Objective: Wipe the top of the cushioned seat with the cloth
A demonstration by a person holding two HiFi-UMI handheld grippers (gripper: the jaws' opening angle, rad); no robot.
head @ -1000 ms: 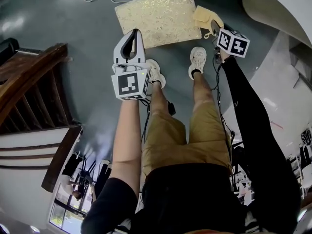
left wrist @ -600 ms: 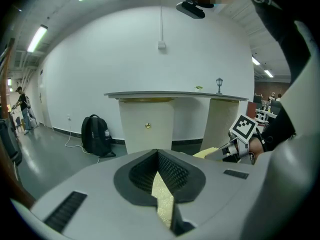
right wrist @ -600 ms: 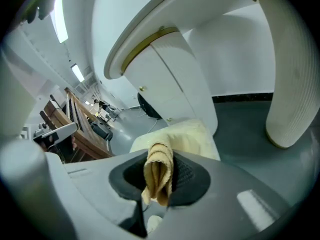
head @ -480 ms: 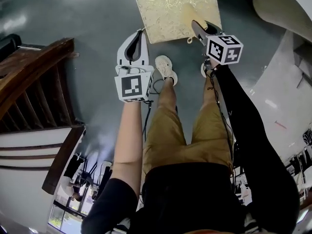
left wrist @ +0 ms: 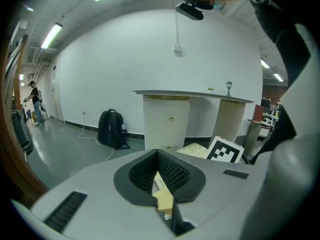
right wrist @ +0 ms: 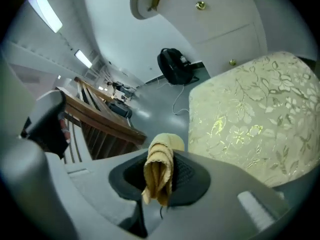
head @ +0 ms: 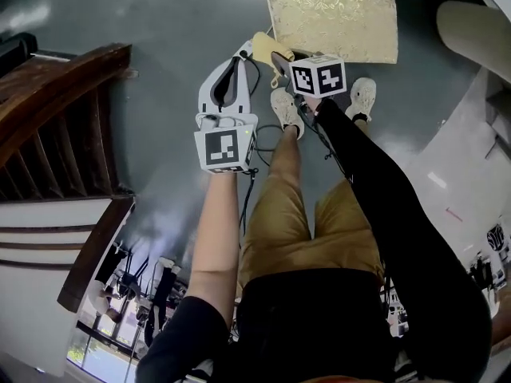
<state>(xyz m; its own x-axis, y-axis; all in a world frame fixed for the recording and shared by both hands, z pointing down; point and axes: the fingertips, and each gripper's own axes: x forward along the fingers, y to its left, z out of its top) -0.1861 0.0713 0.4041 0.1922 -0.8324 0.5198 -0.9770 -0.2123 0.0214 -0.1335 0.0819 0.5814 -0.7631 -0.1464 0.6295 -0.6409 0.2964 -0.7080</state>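
Cloth: yellow cloth, bunched in a folded wad, standing up out of the right jaws.
Right gripper: right gripper has its jaws clamped on the cloth. Its marker cube sits above the person's left shoe.
Left gripper: left gripper has its jaws drawn together to a thin slit. A sliver of the yellow cloth shows in that slit in the left gripper view; I cannot tell if it is pinched there or lies just behind. Tip is just left of the cloth in the head view.
Cushioned seat: cushioned seat, pale gold with a leaf pattern, lies flat on the grey floor, far of the feet and to the right.
Cloth vs seat: cloth is off the seat top, just beside the seat's near-left corner. The right gripper view shows a strip of floor between them.
Feet: right shoe stands just near of the seat's near edge.
Left of scene: wooden railing, well apart from both grippers.
Far background: black backpack on the floor against a white wall, with a white cabinet to its right.
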